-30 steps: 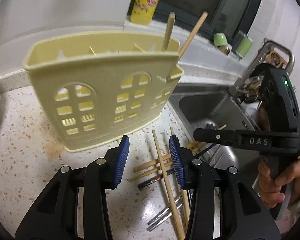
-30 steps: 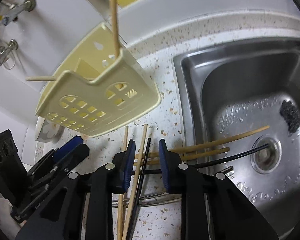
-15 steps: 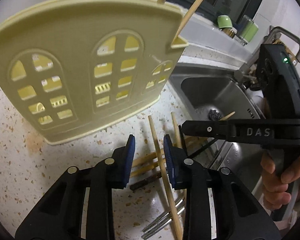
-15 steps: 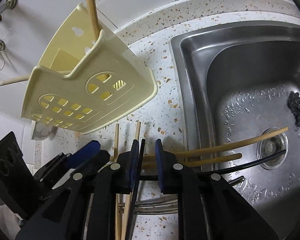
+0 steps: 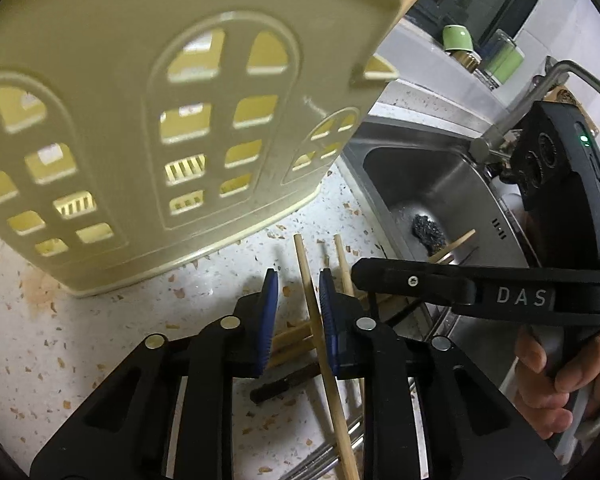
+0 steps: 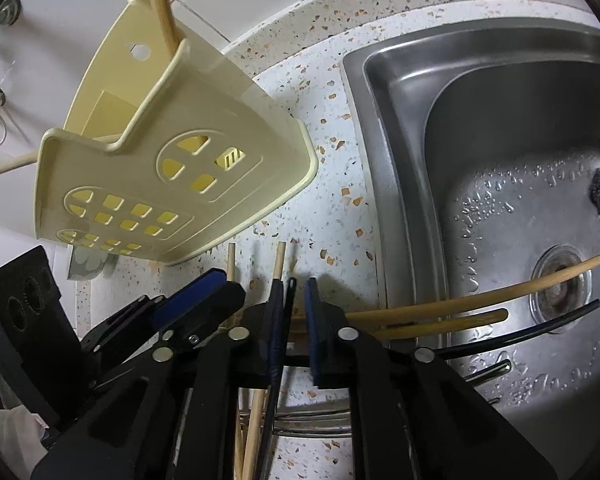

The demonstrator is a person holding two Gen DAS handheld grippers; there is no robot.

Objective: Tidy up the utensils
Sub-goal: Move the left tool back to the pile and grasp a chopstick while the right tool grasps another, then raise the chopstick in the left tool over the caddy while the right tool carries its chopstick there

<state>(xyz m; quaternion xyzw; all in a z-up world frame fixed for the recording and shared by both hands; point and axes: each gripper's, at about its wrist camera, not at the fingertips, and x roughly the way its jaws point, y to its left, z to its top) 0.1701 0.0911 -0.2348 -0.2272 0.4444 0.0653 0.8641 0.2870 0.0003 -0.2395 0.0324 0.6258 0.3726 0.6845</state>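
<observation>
Both grippers work a loose pile of chopsticks on the speckled surface (image 5: pixel 60 360), low in each frame, beside the sink (image 6: pixel 500 120). The left gripper (image 5: pixel 298 312) has its jaws closing around a wooden chopstick (image 5: pixel 306 276), touching only the right pad. The right gripper (image 6: pixel 296 320) has its jaws nearly together, a black chopstick (image 6: pixel 278 344) against the left pad. The sticks look light, stiff and slippery, likely to roll; a mid-length hold seems best. The cream utensil holder (image 5: pixel 120 100) fills the upper left.
</observation>
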